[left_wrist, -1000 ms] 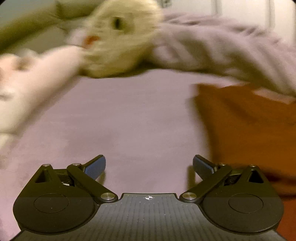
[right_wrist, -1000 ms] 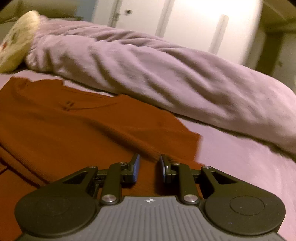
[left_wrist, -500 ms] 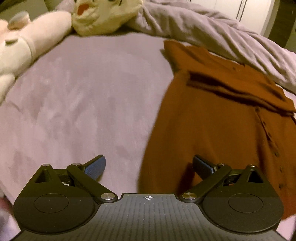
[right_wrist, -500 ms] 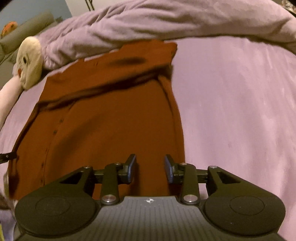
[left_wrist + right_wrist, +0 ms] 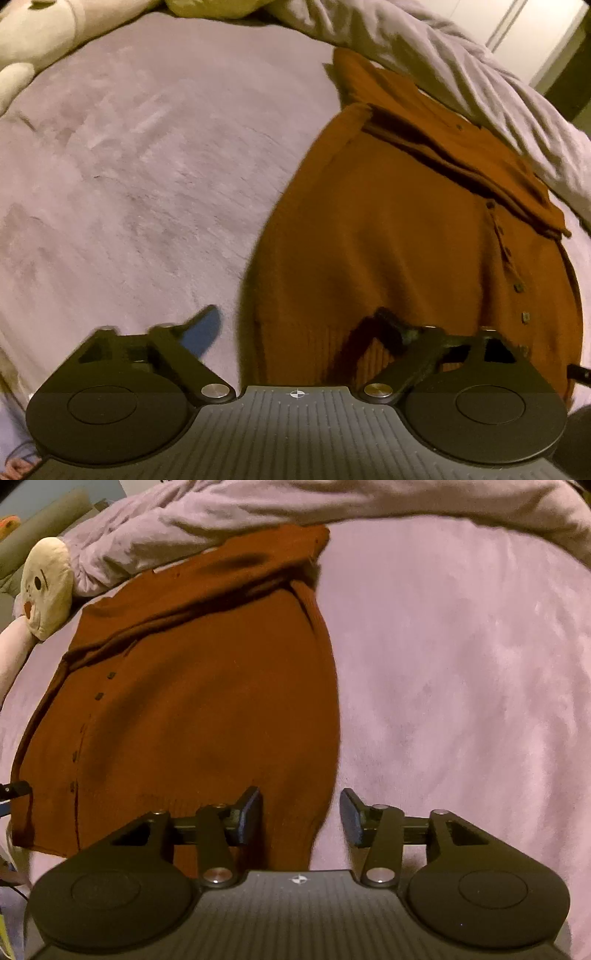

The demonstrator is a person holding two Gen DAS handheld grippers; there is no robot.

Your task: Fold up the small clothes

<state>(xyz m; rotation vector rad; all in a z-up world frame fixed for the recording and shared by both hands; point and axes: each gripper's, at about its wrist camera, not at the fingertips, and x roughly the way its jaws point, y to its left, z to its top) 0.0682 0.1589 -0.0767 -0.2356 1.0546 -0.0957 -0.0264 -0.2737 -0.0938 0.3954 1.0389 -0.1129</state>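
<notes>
The cardigan (image 5: 207, 709) lies flat on the bed (image 5: 461, 664), sleeves folded across its top, buttons up. The left gripper (image 5: 295, 325) and right gripper (image 5: 301, 812) hover over the two hem corners, fingers apart and empty. Judged step: the hem grasp. Next, each gripper must lower, close on its corner, then lift the hem toward the collar.

Black tongs (image 5: 297, 326), blue pads (image 5: 205, 328), silver screws
</notes>
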